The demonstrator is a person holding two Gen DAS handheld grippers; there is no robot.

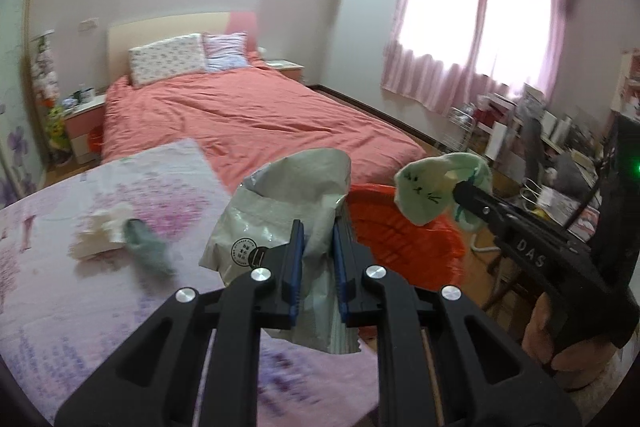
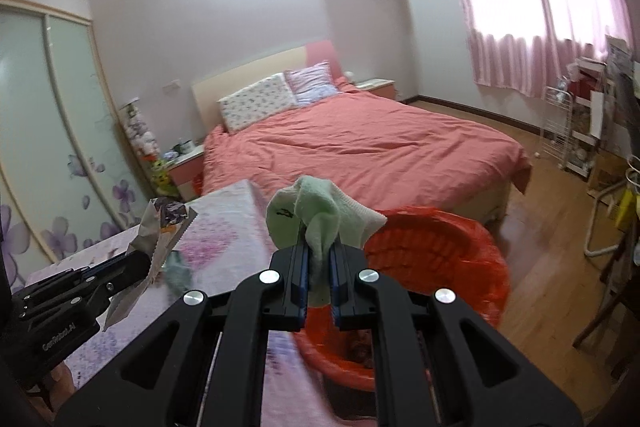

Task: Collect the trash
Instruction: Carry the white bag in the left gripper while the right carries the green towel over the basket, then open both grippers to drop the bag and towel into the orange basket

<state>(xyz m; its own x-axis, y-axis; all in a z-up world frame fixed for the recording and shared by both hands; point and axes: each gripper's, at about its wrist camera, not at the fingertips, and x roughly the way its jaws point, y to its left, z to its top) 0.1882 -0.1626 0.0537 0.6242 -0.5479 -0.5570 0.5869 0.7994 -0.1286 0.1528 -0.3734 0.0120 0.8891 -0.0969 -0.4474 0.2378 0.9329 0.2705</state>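
**Both grippers loaded beside the bin**

Your left gripper (image 1: 317, 227) is clamped on a torn grey mailer bag (image 1: 280, 211); its lower edge is hidden behind the fingers. Your right gripper (image 2: 318, 247) pinches a pale green sock (image 2: 320, 215) above the red-lined bin (image 2: 432, 259), whose contents are too dark to identify. A blurred tissue wad (image 1: 102, 233) remains on the floral-clothed table (image 1: 52, 267).

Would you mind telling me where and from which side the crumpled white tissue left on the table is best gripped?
Grip the crumpled white tissue across its raised, bunched top, coming from above. It sits loosely heaped on the floral tablecloth, so a high fold offers more to pinch than its flat edges. The dark green sock lies against its right side, so keeping the fingers left of that probably avoids catching both.
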